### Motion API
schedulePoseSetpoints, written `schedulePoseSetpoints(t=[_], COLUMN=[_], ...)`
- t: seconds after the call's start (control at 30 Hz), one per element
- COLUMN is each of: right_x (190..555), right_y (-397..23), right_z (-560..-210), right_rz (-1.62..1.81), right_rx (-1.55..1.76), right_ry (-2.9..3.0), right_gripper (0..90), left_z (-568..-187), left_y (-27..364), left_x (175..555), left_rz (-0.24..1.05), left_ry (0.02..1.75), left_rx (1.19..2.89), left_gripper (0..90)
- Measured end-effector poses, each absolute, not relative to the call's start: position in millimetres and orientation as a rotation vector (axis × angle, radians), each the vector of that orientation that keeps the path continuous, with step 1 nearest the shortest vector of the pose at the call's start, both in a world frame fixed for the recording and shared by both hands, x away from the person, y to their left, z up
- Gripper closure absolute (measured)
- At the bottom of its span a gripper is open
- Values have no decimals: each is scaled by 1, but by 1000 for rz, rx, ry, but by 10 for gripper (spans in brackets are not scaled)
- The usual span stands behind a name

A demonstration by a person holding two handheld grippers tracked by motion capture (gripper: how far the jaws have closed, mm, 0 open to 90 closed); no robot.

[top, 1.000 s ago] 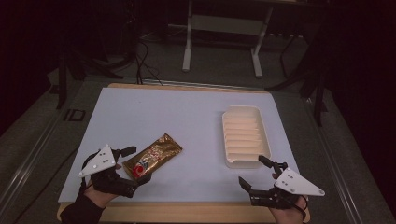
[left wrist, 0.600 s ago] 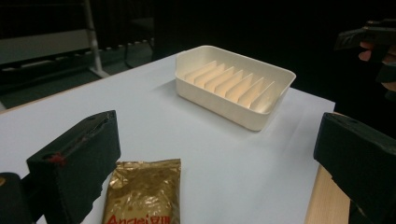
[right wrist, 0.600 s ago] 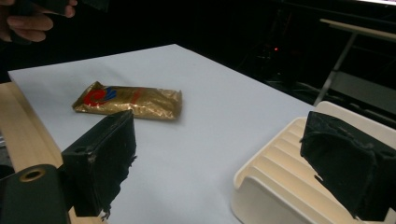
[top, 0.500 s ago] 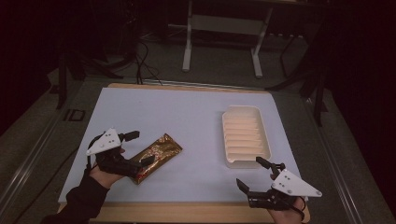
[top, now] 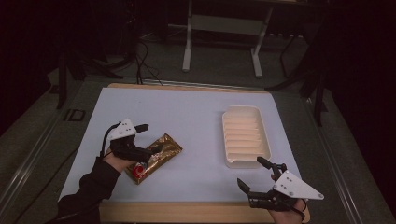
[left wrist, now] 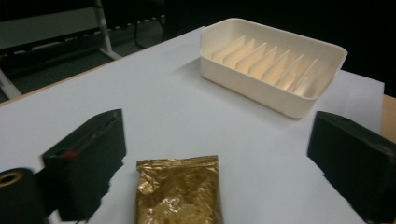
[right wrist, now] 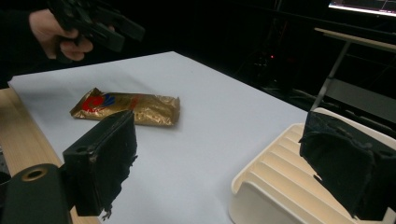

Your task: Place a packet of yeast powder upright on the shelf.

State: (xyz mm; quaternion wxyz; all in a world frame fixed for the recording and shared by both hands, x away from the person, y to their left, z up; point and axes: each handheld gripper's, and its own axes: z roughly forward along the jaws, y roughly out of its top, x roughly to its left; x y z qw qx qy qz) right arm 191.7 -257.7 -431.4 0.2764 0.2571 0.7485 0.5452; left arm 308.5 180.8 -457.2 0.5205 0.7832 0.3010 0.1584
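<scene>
A gold foil packet [top: 157, 155] with a red mark at its near end lies on the white table sheet at the front left. My left gripper [top: 148, 139] hovers over its left part. In the left gripper view the packet's end [left wrist: 180, 191] sits low between the wide jaws, which have just been closing a little; neither pad touches it. My right gripper [top: 252, 173] rests open near the front edge, just below the cream ribbed tray [top: 243, 110]. In the right gripper view nothing is between its jaws [right wrist: 224, 140], with the packet [right wrist: 135, 107] beyond them.
The tray's wall [left wrist: 280, 100] stands to the right of the packet, its ribbed bottom bare. The white sheet [top: 187, 112] covers a wooden table whose edge shows in front. Dark floor, cables and a metal stand lie behind.
My left gripper has moved right and slightly down, from beside the packet to over its left part. The right gripper has stayed in place.
</scene>
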Motion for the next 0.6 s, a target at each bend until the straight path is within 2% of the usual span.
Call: schedulePoseSetpoints(t=[0.6], right_x=[192], right_y=[-256], right_z=[-434], right_rz=[1474], right_rx=[689], right_ry=[2046], right_gripper=[132], left_z=[-492], left_y=[166], left_x=[355], left_rz=[311], left_ry=[795], left_rx=[2018], left_gripper=[243])
